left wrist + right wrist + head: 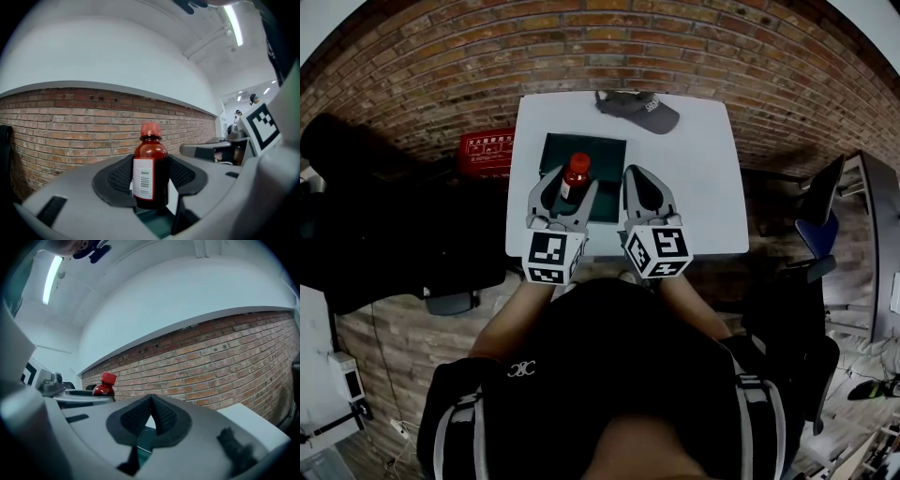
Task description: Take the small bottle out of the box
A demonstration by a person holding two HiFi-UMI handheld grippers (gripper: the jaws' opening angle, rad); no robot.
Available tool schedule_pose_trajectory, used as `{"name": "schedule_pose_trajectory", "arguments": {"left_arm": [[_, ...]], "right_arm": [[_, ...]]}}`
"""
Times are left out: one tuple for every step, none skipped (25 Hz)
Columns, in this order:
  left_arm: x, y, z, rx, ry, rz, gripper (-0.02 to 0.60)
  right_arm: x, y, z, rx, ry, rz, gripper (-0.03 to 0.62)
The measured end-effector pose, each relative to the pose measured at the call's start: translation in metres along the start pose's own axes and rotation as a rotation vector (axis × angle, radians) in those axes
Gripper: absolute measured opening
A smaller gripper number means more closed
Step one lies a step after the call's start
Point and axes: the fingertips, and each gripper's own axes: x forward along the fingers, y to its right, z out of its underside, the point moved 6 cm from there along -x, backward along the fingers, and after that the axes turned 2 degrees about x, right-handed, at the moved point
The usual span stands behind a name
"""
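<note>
A small brown bottle [574, 178] with a red cap and a white label stands upright between the pads of my left gripper [570, 185], which is shut on its body. In the left gripper view the bottle [150, 171] fills the gap of the left gripper [150, 177], with the dark green box [155, 221] just below it. The box [602, 155] lies on the white table [694, 178]. My right gripper [643, 174] hovers beside the box's right edge, shut and empty. From the right gripper [151, 404] the bottle [104, 386] shows off to the left.
A dark cap [642, 110] lies at the table's far edge. A red case [486, 148] sits on the floor left of the table. A black chair [356, 225] stands at the left and a blue chair [816, 230] at the right. A brick wall runs behind.
</note>
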Motion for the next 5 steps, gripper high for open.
{"name": "schedule_pose_trajectory", "arguments": {"left_arm": [[-0.0004, 0.0018, 0.0017, -0.003, -0.004, 0.003, 0.229], [-0.0008, 0.0034, 0.0034, -0.007, -0.008, 0.006, 0.229], [-0.0012, 0.0048, 0.0051, -0.011, -0.011, 0.008, 0.229], [-0.0016, 0.0061, 0.0067, -0.015, -0.015, 0.01, 0.229], [-0.002, 0.0072, 0.0081, -0.018, -0.018, 0.012, 0.229]], "right_arm": [[-0.0013, -0.0005, 0.0004, -0.001, 0.0, -0.001, 0.029], [-0.0025, -0.001, 0.0009, -0.002, -0.002, -0.003, 0.029], [-0.0035, -0.0015, 0.0014, -0.003, -0.004, -0.004, 0.029], [-0.0044, -0.002, 0.002, -0.004, -0.006, -0.006, 0.029], [-0.0052, -0.0025, 0.0026, -0.005, -0.008, -0.007, 0.029]]}}
